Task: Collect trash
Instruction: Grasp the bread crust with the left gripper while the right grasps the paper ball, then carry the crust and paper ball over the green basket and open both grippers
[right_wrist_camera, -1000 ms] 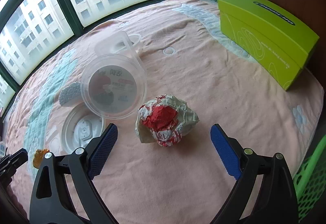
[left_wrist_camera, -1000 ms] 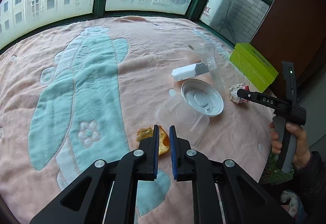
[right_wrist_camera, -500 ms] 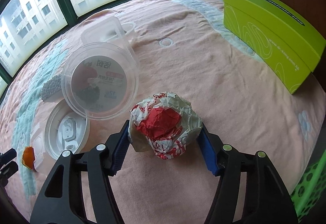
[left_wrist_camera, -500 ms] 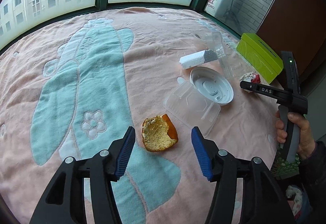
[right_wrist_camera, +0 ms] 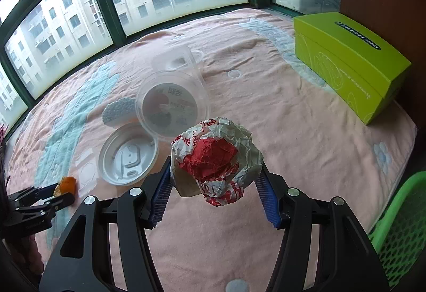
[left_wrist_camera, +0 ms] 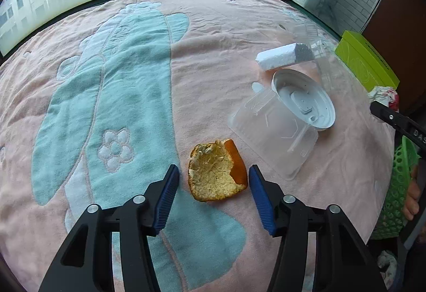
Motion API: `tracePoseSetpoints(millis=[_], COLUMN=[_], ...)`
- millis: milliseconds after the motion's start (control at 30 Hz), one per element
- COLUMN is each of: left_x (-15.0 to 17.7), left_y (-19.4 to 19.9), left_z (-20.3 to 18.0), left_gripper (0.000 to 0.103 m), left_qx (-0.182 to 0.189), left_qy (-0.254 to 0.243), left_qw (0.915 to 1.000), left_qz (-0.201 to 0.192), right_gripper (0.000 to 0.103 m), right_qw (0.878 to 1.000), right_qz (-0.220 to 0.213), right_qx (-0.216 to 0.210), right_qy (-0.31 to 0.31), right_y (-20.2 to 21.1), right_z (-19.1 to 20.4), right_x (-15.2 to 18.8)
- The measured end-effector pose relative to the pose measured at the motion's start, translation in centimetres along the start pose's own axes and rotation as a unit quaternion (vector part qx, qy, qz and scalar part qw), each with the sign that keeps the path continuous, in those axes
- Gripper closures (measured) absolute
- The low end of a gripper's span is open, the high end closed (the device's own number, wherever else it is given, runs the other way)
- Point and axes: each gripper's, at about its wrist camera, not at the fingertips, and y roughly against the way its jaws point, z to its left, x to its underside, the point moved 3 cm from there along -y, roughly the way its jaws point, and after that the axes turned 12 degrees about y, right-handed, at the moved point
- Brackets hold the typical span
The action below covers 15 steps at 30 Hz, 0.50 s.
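Note:
My right gripper (right_wrist_camera: 214, 187) is shut on a crumpled red-and-white paper wrapper (right_wrist_camera: 215, 159) and holds it lifted above the pink blanket. My left gripper (left_wrist_camera: 213, 193) is open, its blue pads on either side of an orange peel (left_wrist_camera: 215, 172) that lies on the blanket. A white round lid (left_wrist_camera: 303, 99), a clear plastic box (left_wrist_camera: 274, 132) and a white foam roll (left_wrist_camera: 282, 56) lie behind the peel. A clear round tub (right_wrist_camera: 171, 105) lies on its side in the right wrist view.
A lime-green box (right_wrist_camera: 351, 63) stands at the blanket's right edge. A green mesh basket (right_wrist_camera: 399, 233) sits below the right front edge; it also shows in the left wrist view (left_wrist_camera: 396, 185). Windows ring the far side.
My right gripper closed on the paper wrapper and lifted it off the blanket. My left gripper opened and moved forward until its pads flank the orange peel.

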Motion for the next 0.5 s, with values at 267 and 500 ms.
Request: tracePoseSetpoints(millis=[267, 500], left_x=[0.2, 0.7], left_y=[1.7, 5.5], left_z=[-0.1, -1.2], left_gripper=[0.081, 0.082], left_qx=[0.017, 0.043], left_qy=[0.012, 0.022], left_qw=[0.9996, 0.9976], left_qz=[-0.018, -0.050], right_gripper=[0.044, 0.044], right_qw=[1.000, 0.999], right_qz=[-0.024, -0.054], right_qx=[0.003, 0.006], right_qy=[0.004, -0.006], right_y=[4.2, 8.3], right_z=[0.9, 0.3], right_x=[1.7, 2.8])
